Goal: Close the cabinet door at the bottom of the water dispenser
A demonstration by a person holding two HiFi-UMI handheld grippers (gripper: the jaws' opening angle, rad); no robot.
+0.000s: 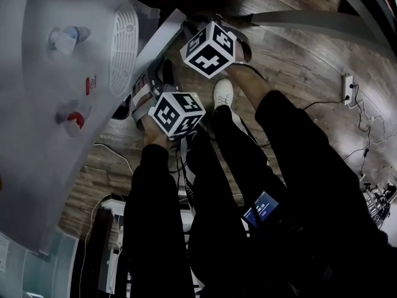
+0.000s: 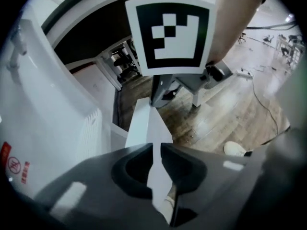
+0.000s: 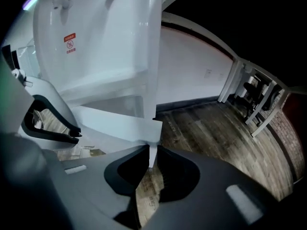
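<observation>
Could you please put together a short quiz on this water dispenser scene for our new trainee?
1. True or false: the cabinet door is fully closed.
2. What is between the jaws of the left tool? A) a cup B) the door's edge C) nothing
3. How many tools grip the door?
Key: 1 false, it stands open from the water dispenser; 2 B; 3 two, since the right tool is also clamped on its edge.
</observation>
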